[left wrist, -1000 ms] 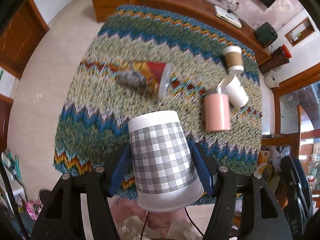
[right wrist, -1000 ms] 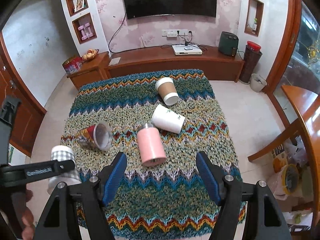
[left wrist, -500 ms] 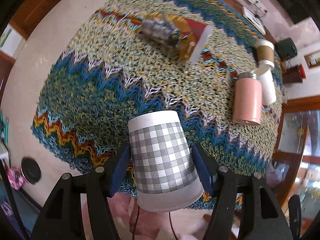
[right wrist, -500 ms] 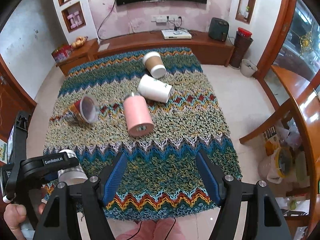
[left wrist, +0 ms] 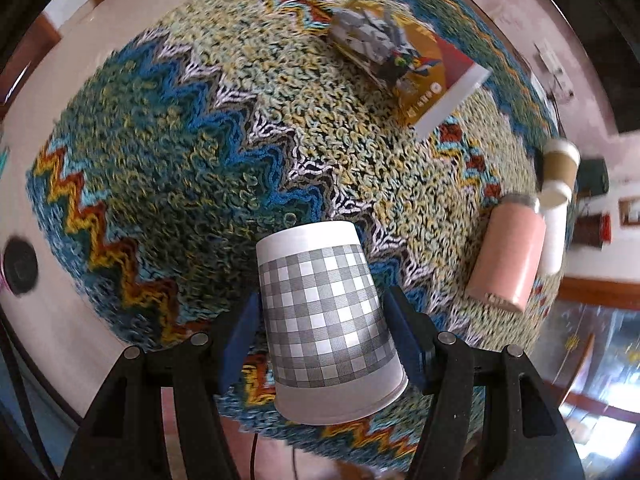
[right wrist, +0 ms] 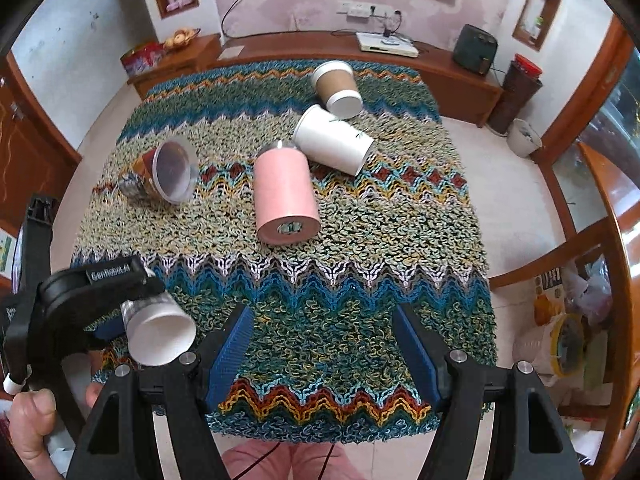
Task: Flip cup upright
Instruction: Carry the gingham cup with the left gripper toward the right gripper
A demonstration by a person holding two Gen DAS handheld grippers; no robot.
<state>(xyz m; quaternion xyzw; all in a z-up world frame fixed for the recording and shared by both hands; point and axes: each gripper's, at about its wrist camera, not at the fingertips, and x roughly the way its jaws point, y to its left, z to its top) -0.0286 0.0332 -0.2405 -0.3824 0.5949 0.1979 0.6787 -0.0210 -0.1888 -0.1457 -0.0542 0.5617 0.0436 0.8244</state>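
- One checked cup is clamped between the blue pads of the left gripper, base pointing away from the camera and wide rim toward it.
- Compared with one second ago, the left wrist view has swung down and closer to the rug-covered tabletop; the cup now hangs over the near-left corner, above the zigzag border.
- In the right wrist view the cup's open mouth faces the camera, tilted and off the surface; it is not yet standing.
- Grip on the cup is unchanged across the interval: same pad position on the wall.
- Right gripper holds nothing, fingers spread wide, over the near edge.
- Four other vessels lie on their sides farther in: printed cup, pink tumbler, white cup, brown cup.
- Assessment: rotation appears partly complete; base-down placement remains.
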